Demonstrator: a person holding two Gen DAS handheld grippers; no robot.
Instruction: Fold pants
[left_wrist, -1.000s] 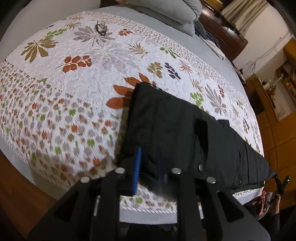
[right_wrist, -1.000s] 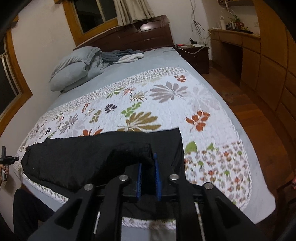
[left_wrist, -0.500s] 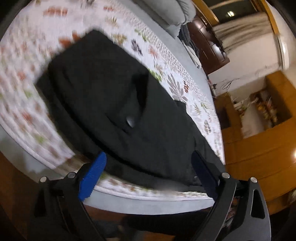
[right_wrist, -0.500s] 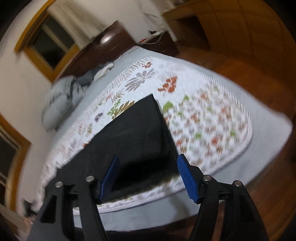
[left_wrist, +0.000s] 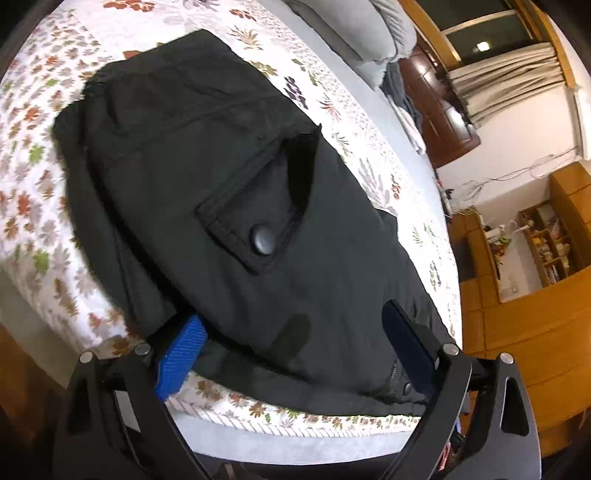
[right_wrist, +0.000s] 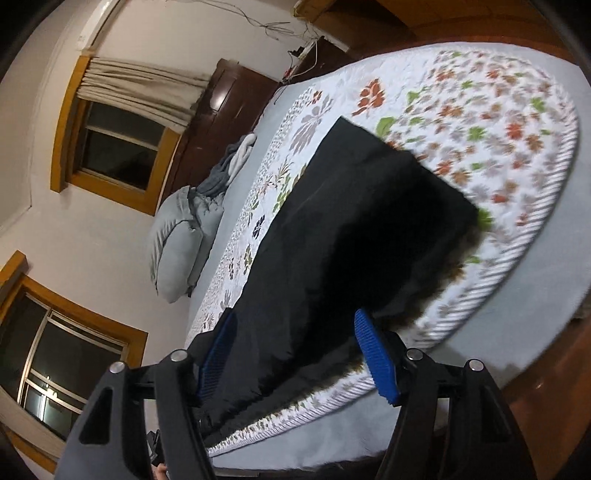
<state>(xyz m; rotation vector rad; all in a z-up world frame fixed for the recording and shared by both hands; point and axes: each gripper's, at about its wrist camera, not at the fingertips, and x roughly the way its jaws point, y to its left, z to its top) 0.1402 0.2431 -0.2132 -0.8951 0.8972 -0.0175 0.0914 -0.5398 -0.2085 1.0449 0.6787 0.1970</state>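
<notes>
My left gripper (left_wrist: 295, 347) and right gripper (right_wrist: 301, 354) have just let go, jaws spread, leaving the pants (left_wrist: 229, 177) lengthwise-folded mid-frame on the quilt (left_wrist: 29, 184); cross-folds remain, I reckon.

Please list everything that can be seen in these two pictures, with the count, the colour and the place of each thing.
pants: one pair, black, flat along the near edge of the bed, with a buttoned pocket flap on top
quilt: one, white with a leaf print, under the pants
bed sheet: one, grey, under the quilt
pillows: count unclear, grey, at the head of the bed
crumpled clothes: a heap, grey and white, beside the pillows
headboard: one, dark wood, behind the bed
windows: two, wood frames, on the wall
curtain: one, beige, above a window
left gripper: one, black with blue pads, open over the pants
right gripper: one, black with blue pads, open over the pants
</notes>
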